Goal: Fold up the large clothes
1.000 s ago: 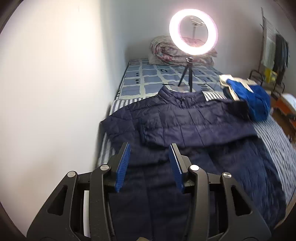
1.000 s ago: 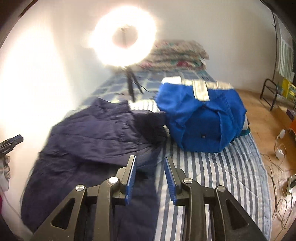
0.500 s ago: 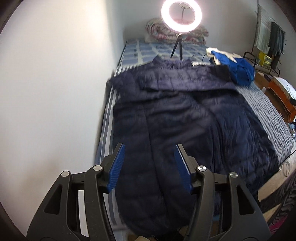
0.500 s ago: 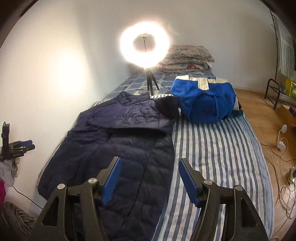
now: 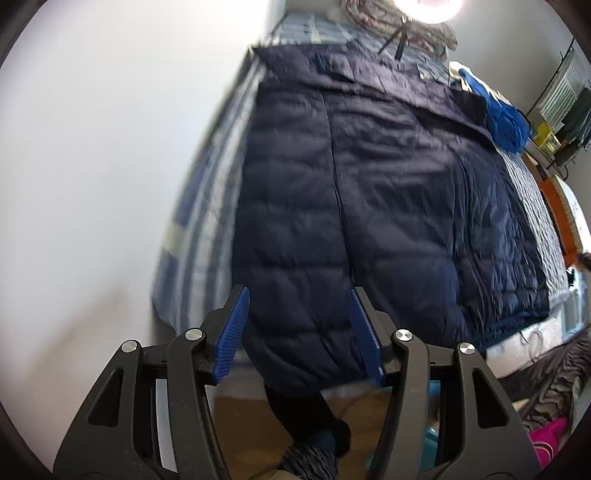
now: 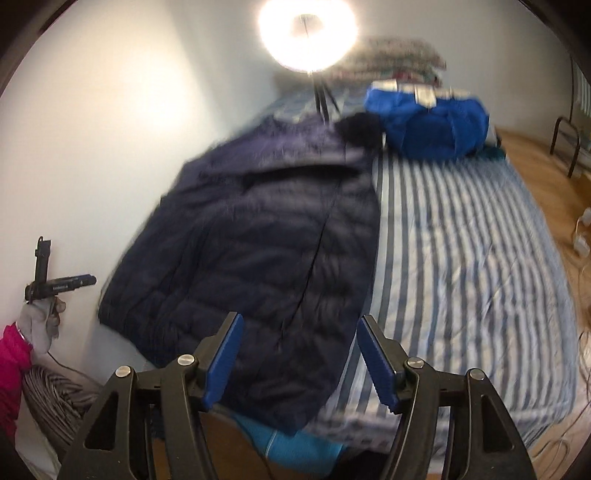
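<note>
A large navy quilted jacket (image 5: pixel 369 206) lies flat on the striped bed, collar toward the far end and hem hanging over the near edge. It also shows in the right wrist view (image 6: pixel 258 236), on the bed's left half. My left gripper (image 5: pixel 299 332) is open and empty, above the jacket's hem near its left side. My right gripper (image 6: pixel 299 354) is open and empty, above the hem's right corner. In the right wrist view the left gripper (image 6: pixel 55 284) appears far left, held by a gloved hand.
A blue folded garment (image 6: pixel 428 122) sits at the far right of the bed (image 6: pixel 461 258). A lit ring light on a tripod (image 6: pixel 306 33) stands beyond the jacket. A white wall (image 5: pixel 110 184) runs along the left. Wooden floor with cables (image 6: pixel 576 236) lies to the right.
Both grippers have pulled back from the jacket's upper part to the near end of the bed and tilted down. Both jaws have opened wider. The jacket lies unchanged.
</note>
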